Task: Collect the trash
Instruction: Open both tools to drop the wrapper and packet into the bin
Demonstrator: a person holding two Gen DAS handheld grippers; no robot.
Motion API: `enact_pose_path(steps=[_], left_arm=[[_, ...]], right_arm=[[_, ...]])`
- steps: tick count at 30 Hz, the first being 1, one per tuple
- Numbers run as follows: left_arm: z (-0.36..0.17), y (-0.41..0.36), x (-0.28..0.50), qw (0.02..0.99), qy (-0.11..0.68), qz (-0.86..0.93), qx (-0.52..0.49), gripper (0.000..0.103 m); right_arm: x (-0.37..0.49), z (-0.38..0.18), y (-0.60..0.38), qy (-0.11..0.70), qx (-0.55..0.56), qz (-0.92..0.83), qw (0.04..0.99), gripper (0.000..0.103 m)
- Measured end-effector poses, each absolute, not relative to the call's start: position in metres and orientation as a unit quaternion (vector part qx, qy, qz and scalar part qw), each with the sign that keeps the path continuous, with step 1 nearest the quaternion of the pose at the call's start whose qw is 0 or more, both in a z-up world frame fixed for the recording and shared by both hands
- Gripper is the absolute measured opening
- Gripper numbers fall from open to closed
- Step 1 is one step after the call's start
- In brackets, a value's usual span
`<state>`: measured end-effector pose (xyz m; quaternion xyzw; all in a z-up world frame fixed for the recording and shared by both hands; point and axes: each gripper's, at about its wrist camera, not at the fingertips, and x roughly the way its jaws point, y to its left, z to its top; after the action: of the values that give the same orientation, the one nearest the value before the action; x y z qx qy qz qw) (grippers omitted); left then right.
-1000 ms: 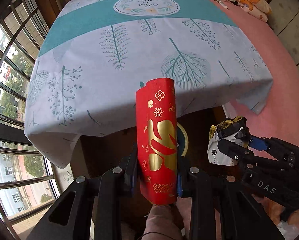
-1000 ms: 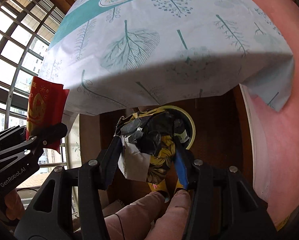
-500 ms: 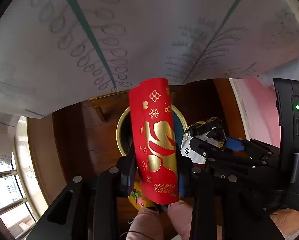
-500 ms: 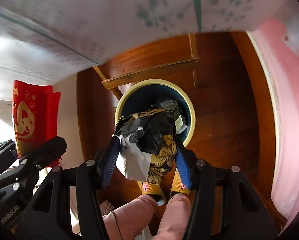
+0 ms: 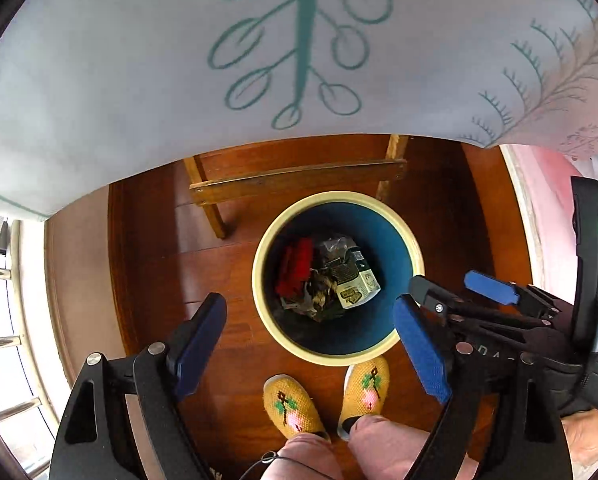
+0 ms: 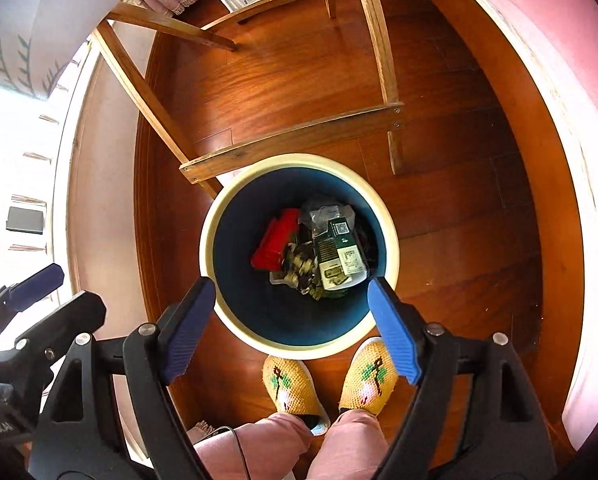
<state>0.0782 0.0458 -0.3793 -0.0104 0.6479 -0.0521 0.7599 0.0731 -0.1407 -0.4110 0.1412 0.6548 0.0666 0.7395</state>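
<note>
A round bin with a cream rim (image 5: 259, 248) (image 6: 207, 240) and blue inside stands on the wood floor below both grippers. In it lie the red packet (image 5: 295, 266) (image 6: 273, 244), the crumpled black-and-yellow wrapper (image 5: 319, 292) (image 6: 299, 268) and a green-and-white carton (image 5: 355, 280) (image 6: 339, 252). My left gripper (image 5: 311, 344) hangs open above the bin's near edge, nothing between its blue pads. My right gripper (image 6: 289, 324) is open and empty too, over the bin's near rim; it also shows at the right of the left wrist view (image 5: 451, 284).
A table's wooden legs and crossbar (image 5: 295, 186) (image 6: 291, 140) stand just behind the bin, under a leaf-print tablecloth (image 5: 179, 60). The person's yellow knitted slippers (image 5: 293, 404) (image 6: 287, 384) touch the bin's near side. A pink bed edge (image 6: 571, 80) runs on the right, windows on the left.
Both grippers have opened: the red packet and the crumpled wrapper have dropped into the bin. Both views have tilted further down, from the table edge to the bin and floor.
</note>
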Motion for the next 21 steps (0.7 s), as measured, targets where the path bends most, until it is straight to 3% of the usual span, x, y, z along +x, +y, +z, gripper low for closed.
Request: enact_pose_path(steps=[12, 21], left_arm=[[-0.356, 0.061, 0.066, 0.764, 0.645, -0.024, -0.024, 0.087], [-0.279, 0.064, 0.059, 0.781, 0.624, -0.019, -0.024, 0.086]], right_arm=[[0.069, -0.389, -0.146, 0.645, 0.133, 0.062, 0.750, 0.077], [0.061, -0.317, -0.152, 0.630, 0.135, 0.069, 0.761, 0.078]])
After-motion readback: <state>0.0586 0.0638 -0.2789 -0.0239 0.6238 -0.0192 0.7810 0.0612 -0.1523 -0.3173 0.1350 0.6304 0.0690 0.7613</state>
